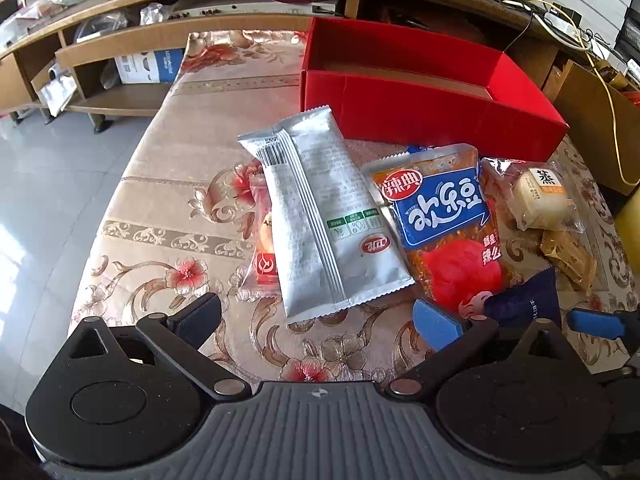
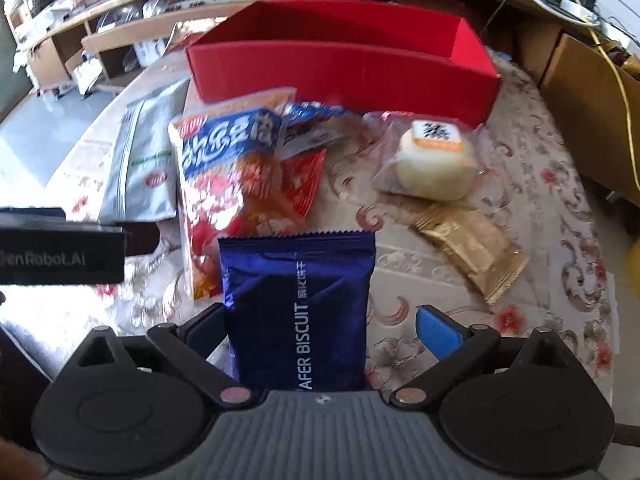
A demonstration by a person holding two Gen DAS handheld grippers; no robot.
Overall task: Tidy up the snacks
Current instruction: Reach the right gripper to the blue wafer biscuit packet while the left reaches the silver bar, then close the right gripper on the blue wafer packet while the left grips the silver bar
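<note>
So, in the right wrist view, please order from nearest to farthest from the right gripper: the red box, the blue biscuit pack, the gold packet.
1. Blue biscuit pack: between the fingers of the right gripper.
2. Gold packet: ahead, to the right, on the tablecloth.
3. Red box: farthest, at the back.

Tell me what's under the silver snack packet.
A red-and-pink wrapped snack pokes out from beneath the silver packet's left edge, on the floral tablecloth. The rest of it is covered.
</note>
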